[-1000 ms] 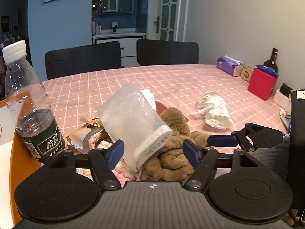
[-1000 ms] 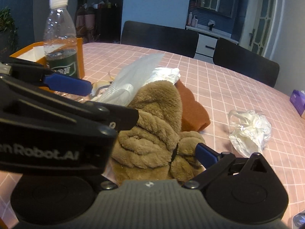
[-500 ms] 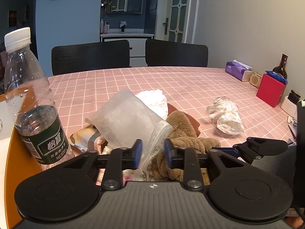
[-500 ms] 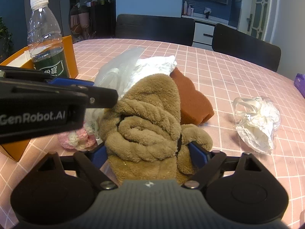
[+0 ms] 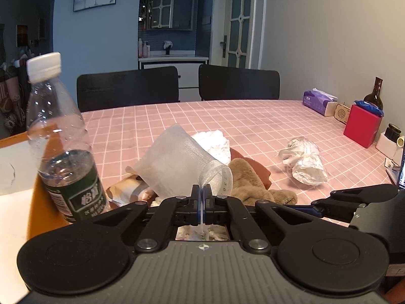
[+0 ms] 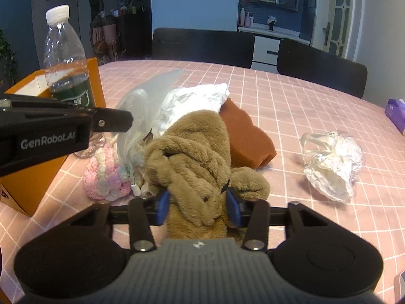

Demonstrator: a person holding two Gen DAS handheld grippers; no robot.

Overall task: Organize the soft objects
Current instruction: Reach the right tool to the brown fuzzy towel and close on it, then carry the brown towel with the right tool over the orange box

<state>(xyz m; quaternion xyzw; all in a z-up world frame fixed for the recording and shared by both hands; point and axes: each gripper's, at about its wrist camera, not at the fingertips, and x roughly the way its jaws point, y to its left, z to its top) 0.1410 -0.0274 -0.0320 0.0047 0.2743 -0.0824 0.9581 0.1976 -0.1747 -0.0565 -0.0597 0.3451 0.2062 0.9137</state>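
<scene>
A pile of soft things lies on the pink checked tablecloth (image 5: 253,121). My left gripper (image 5: 201,197) is shut on the edge of a white mesh bag (image 5: 174,162), which also shows in the right wrist view (image 6: 144,101). My right gripper (image 6: 198,204) is shut on a brown plush toy (image 6: 197,157), also in the left wrist view (image 5: 249,179). Beside it lie a white cloth (image 6: 195,101), a rust-brown cloth (image 6: 243,136) and a pink-and-white knitted item (image 6: 103,174).
A water bottle (image 5: 60,141) stands at the left against an orange box (image 6: 33,177). A crumpled white plastic bag (image 6: 331,162) lies to the right. A red box (image 5: 362,124), tissue pack (image 5: 316,101) and dark bottle (image 5: 374,93) stand at the right edge. Black chairs stand behind.
My left gripper's jaws have closed from wide open onto the mesh bag's edge. My right gripper's jaws have closed in on the brown plush toy.
</scene>
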